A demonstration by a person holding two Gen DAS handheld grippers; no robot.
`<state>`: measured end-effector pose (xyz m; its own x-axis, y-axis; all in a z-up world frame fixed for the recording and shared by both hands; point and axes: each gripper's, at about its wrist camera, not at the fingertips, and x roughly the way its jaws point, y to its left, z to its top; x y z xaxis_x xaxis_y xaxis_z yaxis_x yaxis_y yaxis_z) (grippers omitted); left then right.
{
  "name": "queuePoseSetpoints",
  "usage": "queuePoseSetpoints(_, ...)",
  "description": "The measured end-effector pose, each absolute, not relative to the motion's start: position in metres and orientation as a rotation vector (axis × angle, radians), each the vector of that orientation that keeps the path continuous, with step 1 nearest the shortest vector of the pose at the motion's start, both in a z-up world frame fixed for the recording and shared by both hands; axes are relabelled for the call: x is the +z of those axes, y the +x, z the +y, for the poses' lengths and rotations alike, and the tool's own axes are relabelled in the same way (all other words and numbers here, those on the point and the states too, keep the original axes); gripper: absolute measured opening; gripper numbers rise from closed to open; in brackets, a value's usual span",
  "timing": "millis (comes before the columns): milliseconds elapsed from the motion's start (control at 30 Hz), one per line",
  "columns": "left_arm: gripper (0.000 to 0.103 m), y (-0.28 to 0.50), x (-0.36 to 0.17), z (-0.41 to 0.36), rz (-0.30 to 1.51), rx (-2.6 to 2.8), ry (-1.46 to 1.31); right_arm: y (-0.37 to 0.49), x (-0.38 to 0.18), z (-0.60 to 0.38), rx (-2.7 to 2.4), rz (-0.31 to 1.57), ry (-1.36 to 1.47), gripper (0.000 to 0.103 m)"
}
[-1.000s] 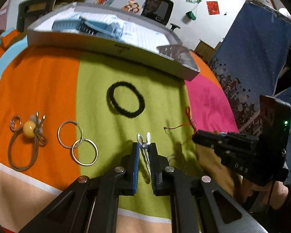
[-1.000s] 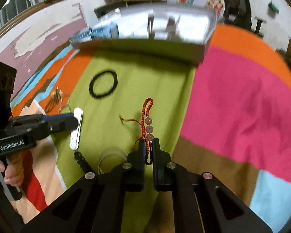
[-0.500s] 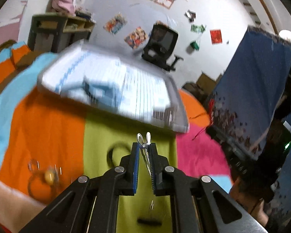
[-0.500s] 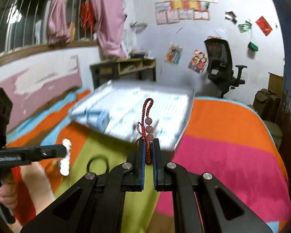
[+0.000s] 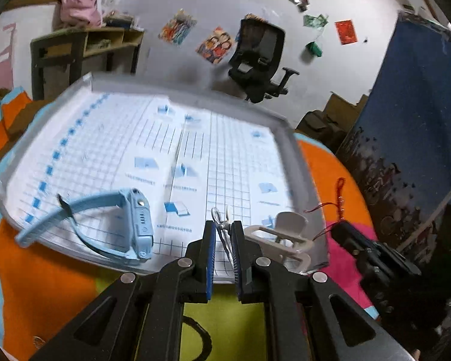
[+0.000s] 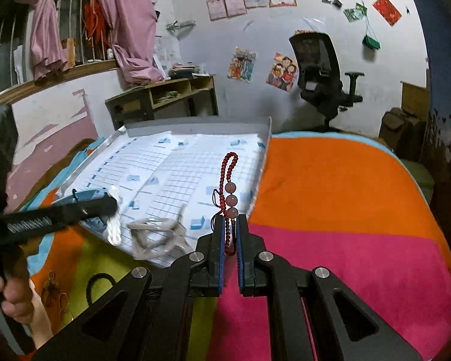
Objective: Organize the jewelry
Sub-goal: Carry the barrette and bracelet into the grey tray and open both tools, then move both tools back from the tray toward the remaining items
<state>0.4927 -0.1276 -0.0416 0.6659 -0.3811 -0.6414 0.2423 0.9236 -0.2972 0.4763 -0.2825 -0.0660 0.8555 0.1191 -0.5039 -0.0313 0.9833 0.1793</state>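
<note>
- Red beaded bracelet (image 6: 230, 194): held upright at frame centre of the right wrist view, pinched low in the right gripper (image 6: 231, 239), whose jaws are narrow and closed on it. Thin red bead loop on top, three larger pinkish beads below, loose cord ends at the side.
- Silver hair clip (image 5: 224, 234): clamped between the narrow jaws of the left gripper (image 5: 224, 251), tip poking up at lower centre of the left wrist view. Metallic and slim; finer detail too blurred to tell.
- Step judged: carrying both pieces to the tray (image 5: 288, 138) for placing.
- To do it well: bring each gripper low over bare gridded liner before opening, so the bracelet does not swing or bounce out; release away from the rim.
- Already in the tray: blue watch (image 5: 129, 225) at lower left, beige claw clip (image 5: 281, 234) near the lower right corner. Avoid dropping onto either.
- Black hair tie (image 6: 97, 285) lies on the green cloth, outside the tray.
</note>
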Motion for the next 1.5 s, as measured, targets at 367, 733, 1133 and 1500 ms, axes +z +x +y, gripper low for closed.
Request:
queuePoseSetpoints(367, 0.012, 0.49, -0.047, -0.129, 0.814, -0.278, -0.176, 0.469, -0.073, -0.285, 0.111, 0.546, 0.165, 0.016)
queuePoseSetpoints(733, 0.076, 0.447, -0.022, -0.112, 0.669, -0.28, -0.197, 0.438, -0.046, -0.299, 0.027, 0.418, 0.129, 0.058)
queuePoseSetpoints(1133, 0.103, 0.353, 0.046, -0.073, 0.351, -0.171, -0.132, 0.357, 0.007, -0.279, 0.02, 0.145, 0.027, 0.102)
queuePoseSetpoints(1500, 0.103, 0.235, 0.06, -0.041, 0.208, -0.065, -0.109, 0.252, 0.043, -0.254, -0.021, 0.032, -0.02, 0.102)
